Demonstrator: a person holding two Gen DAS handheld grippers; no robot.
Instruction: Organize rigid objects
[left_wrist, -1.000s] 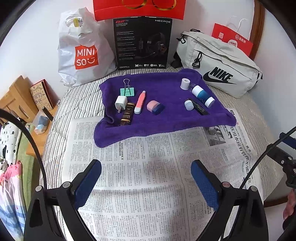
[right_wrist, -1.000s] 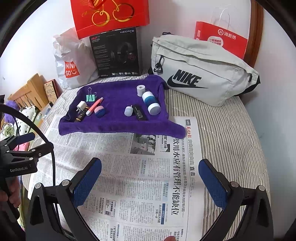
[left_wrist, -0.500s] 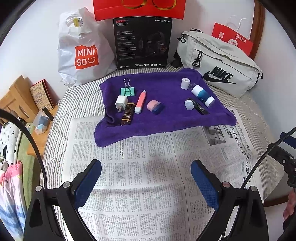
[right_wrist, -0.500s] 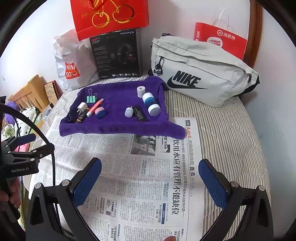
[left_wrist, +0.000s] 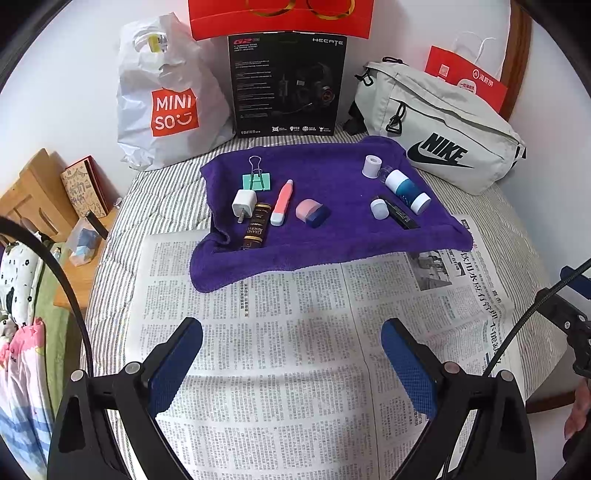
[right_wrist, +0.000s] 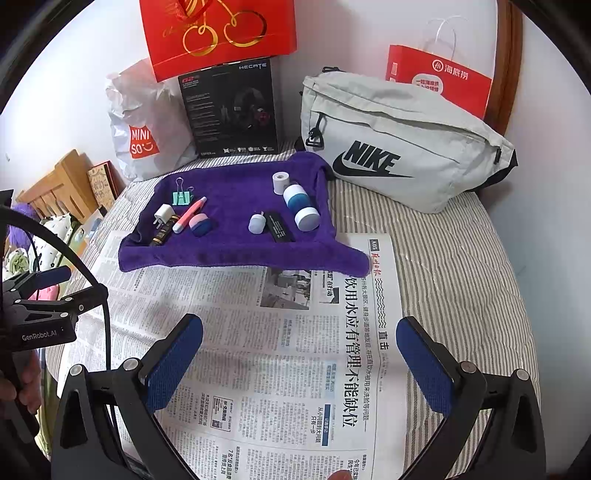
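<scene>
MINISO on white plastic bag (left_wrist: 166, 107), HECATE and EDIFIER on black headset box (left_wrist: 286, 85) — NIKE on grey bag (left_wrist: 443, 129), GenRobot.AI on left gripper (right_wrist: 38, 336).

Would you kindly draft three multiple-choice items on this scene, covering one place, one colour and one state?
1. Where do the small items lie?
A. on the newspaper
B. on the towel
C. inside the Nike bag

2. What colour is the binder clip?
A. green
B. yellow
C. black

3. How do both grippers stand?
A. shut on an item
B. open and empty
C. shut and empty

Answers:
1 B, since the charger plug and the rest sit on the purple towel.
2 A, as the binder clip has a mint green body.
3 B, because the left gripper and the right gripper show spread fingers over bare newspaper.
</scene>
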